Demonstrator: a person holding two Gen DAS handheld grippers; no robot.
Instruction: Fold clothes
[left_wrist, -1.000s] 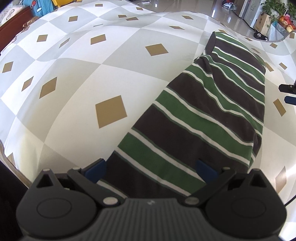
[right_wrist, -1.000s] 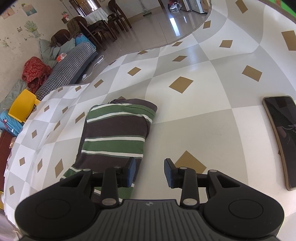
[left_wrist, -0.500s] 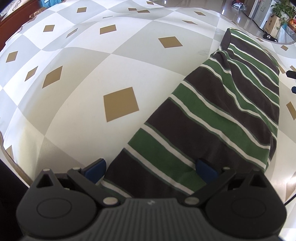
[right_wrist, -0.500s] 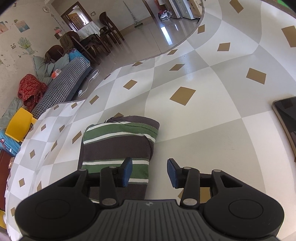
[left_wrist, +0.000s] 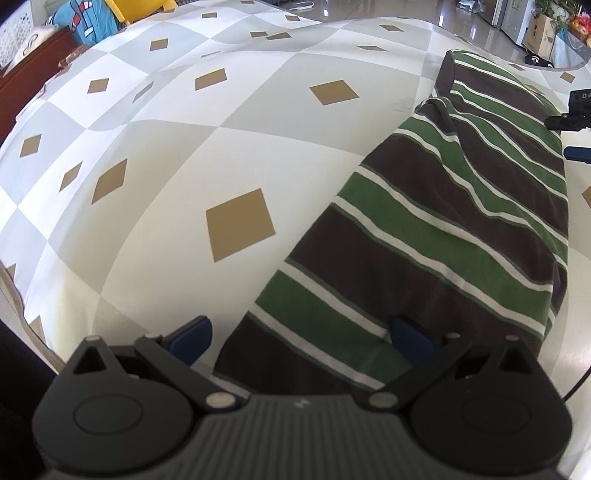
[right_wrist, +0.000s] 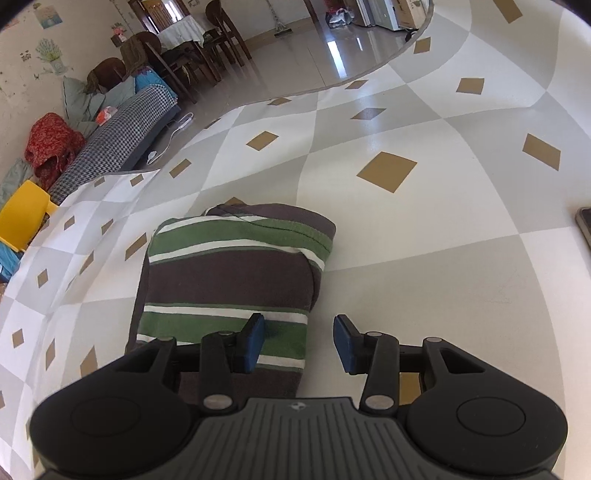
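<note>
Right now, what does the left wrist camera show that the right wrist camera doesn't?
Only the left wrist view shows the left gripper open astride one end of the striped garment.

Only the right wrist view shows the right gripper, open over the garment's edge, a dark phone and a red bundle.

Both show the garment, the checked cloth and a yellow chair.

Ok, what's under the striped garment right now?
The striped garment lies folded on the checked tablecloth, which shows all around it. Whatever lies directly beneath, or between its layers, is covered.
</note>
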